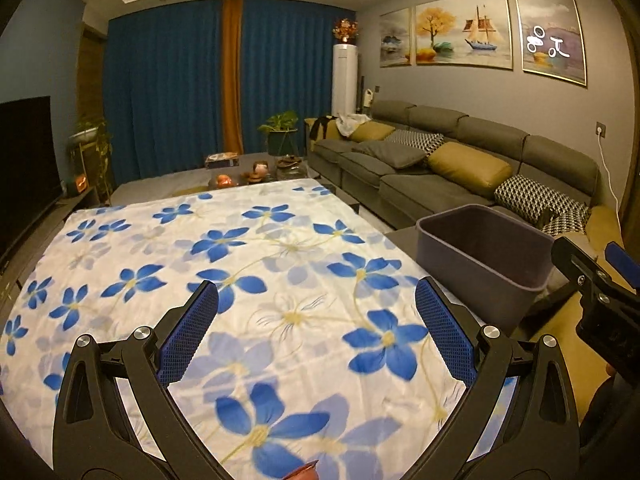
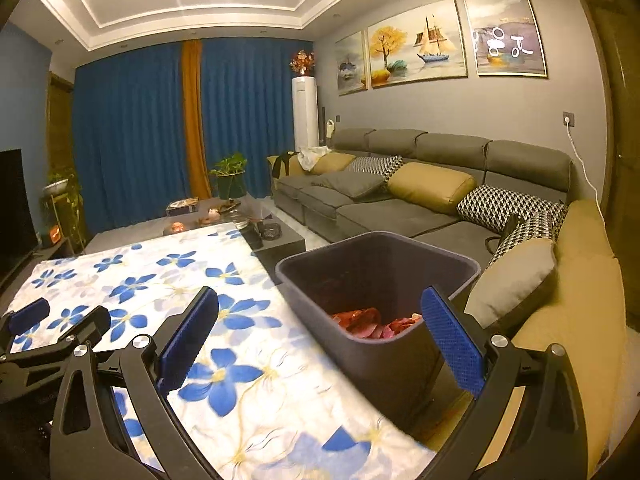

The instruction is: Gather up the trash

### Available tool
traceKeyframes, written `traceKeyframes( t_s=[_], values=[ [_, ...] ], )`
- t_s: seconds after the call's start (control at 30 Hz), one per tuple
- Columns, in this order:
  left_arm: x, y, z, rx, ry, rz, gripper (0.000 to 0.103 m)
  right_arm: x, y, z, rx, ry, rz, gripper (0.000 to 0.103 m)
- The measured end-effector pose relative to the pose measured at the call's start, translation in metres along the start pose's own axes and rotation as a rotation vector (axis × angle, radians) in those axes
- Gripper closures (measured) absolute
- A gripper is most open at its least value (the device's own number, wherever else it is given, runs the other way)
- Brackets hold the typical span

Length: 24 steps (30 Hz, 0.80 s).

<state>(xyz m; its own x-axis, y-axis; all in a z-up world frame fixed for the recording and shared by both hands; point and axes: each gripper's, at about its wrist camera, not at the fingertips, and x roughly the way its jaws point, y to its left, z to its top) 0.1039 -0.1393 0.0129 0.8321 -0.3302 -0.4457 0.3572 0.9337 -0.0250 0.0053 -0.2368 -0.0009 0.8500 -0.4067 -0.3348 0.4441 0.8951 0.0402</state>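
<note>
A dark grey bin [image 2: 380,280] stands at the right edge of the table with the white and blue flowered cloth [image 2: 160,280]. Red and pink wrappers [image 2: 372,322] lie in its bottom. My right gripper [image 2: 320,312] is open and empty, low over the cloth's right edge in front of the bin. My left gripper [image 1: 316,308] is open and empty above the cloth [image 1: 240,260]. The bin [image 1: 480,252] shows to its right. A small reddish piece [image 1: 304,472] shows at the bottom edge of the left wrist view. The right gripper [image 1: 592,280] is at the far right there.
A grey sofa [image 2: 400,200] with yellow and patterned cushions runs along the right wall behind the bin. A low coffee table [image 1: 256,172] with small objects stands beyond the cloth. A television [image 1: 24,160] is at the left. The left gripper [image 2: 48,320] shows at the lower left.
</note>
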Motion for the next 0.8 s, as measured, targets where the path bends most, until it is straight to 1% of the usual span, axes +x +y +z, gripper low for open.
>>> traceKeyframes(
  t_s=[0.17,0.33,0.47,0.8],
  values=[
    [-0.022,0.011,-0.007,-0.006,-0.016,0.015,0.006,-0.021,0.011,-0.007,-0.009,-0.002,0.01,0.005],
    [-0.036,0.018,-0.013,-0.015,-0.021,0.019,0.006,-0.034,0.016,-0.011,-0.025,-0.007,0.007,0.005],
    [-0.043,0.022,-0.016,-0.034,-0.02,0.012,0.006,-0.042,0.017,-0.014,-0.026,-0.014,0.003,0.005],
    [-0.051,0.024,-0.018,-0.047,-0.026,0.006,0.006,-0.048,0.018,-0.016,-0.022,-0.016,0.005,0.005]
  ],
)
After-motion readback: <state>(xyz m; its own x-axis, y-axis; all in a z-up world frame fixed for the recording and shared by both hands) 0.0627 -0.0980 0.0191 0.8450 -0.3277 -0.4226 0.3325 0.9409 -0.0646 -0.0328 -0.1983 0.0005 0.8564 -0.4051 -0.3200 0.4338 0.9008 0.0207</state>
